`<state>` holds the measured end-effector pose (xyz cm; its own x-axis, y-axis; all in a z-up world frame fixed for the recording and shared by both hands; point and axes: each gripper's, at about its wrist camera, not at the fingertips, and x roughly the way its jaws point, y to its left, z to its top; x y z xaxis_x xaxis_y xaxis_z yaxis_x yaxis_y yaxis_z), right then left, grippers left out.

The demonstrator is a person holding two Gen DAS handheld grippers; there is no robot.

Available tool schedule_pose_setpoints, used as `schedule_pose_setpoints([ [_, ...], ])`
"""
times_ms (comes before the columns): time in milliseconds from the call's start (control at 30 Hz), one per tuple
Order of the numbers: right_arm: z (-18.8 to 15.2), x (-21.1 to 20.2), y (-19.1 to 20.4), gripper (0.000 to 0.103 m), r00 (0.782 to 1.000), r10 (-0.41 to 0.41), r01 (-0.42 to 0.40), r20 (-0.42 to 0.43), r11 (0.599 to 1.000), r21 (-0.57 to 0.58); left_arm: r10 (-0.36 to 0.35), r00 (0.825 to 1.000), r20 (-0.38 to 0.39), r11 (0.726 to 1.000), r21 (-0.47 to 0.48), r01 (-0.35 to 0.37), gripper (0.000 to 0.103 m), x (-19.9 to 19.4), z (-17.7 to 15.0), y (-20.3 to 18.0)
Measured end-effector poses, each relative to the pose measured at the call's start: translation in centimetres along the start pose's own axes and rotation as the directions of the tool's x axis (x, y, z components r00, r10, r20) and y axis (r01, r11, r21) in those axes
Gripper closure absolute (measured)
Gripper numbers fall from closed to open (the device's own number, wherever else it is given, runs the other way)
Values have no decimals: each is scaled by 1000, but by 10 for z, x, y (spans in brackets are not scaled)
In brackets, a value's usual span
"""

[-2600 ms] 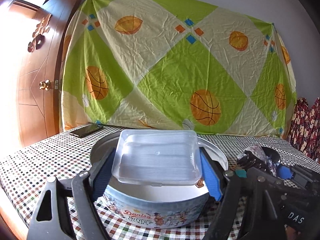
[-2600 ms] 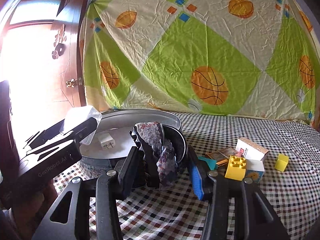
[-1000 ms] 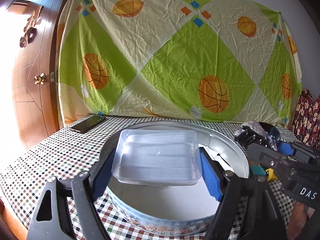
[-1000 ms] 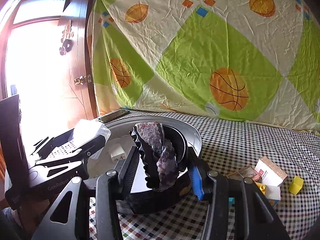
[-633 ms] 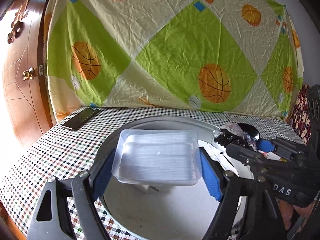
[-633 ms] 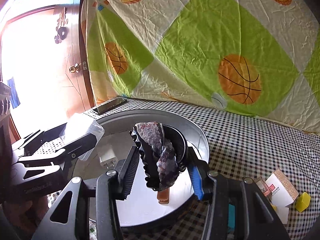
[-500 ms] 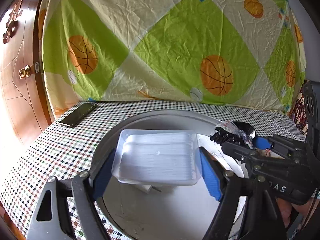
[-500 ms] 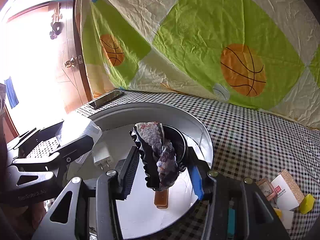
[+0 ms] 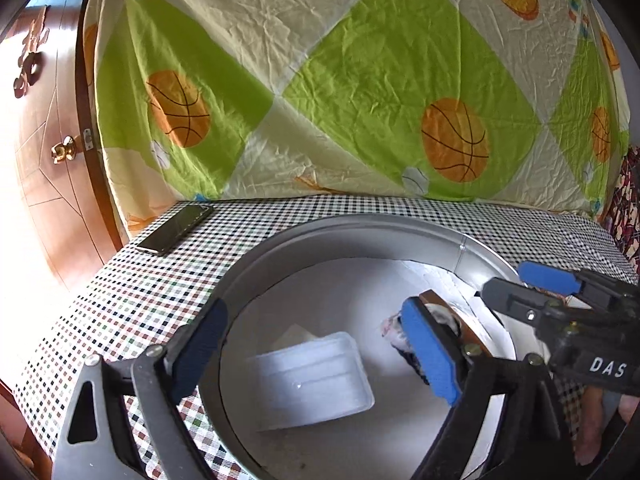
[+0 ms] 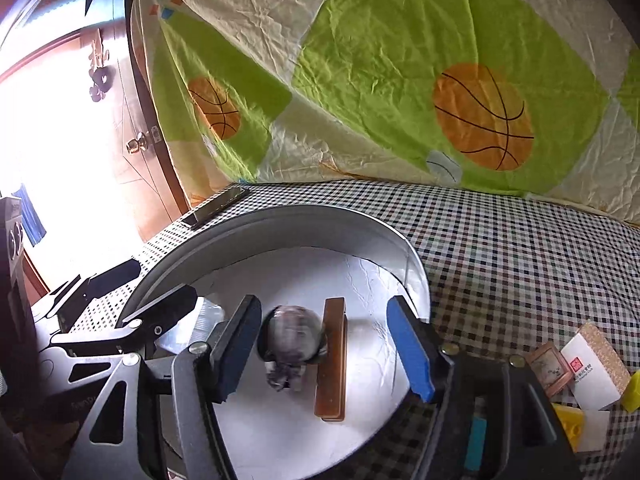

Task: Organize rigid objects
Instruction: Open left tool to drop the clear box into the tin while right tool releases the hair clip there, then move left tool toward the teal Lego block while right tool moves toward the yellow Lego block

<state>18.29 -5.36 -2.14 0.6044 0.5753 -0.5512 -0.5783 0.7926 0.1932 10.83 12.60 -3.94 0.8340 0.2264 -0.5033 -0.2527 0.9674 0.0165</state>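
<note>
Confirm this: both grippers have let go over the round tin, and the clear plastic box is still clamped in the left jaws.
Not quite. The clear plastic box lies loose on the round tin's floor, below the open left gripper, as the left wrist view shows. Both jaws have just been opening.

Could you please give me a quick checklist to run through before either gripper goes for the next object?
1. Left gripper clear of the clear plastic container: ok. Its jaws have just been opening and the container lies on the floor of the round tin.
2. Right gripper clear of the dark scaly object: ok. Its jaws have just been opening and the pads stand apart from it.
3. Scaly object at rest: cannot tell, it is blurred.
4. Brown block inside the tin: ok.
5. Things left outside: not ok, the white box and yellow blocks sit on the checked cloth.
</note>
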Motion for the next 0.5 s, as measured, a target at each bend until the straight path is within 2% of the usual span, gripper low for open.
schedule_pose_setpoints([
  [133,-21,-47,-31,35,996,-65,64,62,998,15,-8,999,46,1000,-25,9,11,-20,-6,-5],
  [233,-40,-85,-63,35,981,-157,152,110,987,52,-39,996,86,999,-6,40,10,-38,-16,-23],
  [267,-47,-96,-74,35,974,-194,185,120,980,76,-51,994,96,999,7,51,6,-43,-20,-32],
  [367,-61,-111,-96,35,960,-256,241,111,962,129,-79,989,129,996,49,73,5,-54,-29,-59],
  [500,-72,-108,-107,35,958,-277,265,70,953,145,-124,981,151,989,95,111,3,-65,-35,-86],
])
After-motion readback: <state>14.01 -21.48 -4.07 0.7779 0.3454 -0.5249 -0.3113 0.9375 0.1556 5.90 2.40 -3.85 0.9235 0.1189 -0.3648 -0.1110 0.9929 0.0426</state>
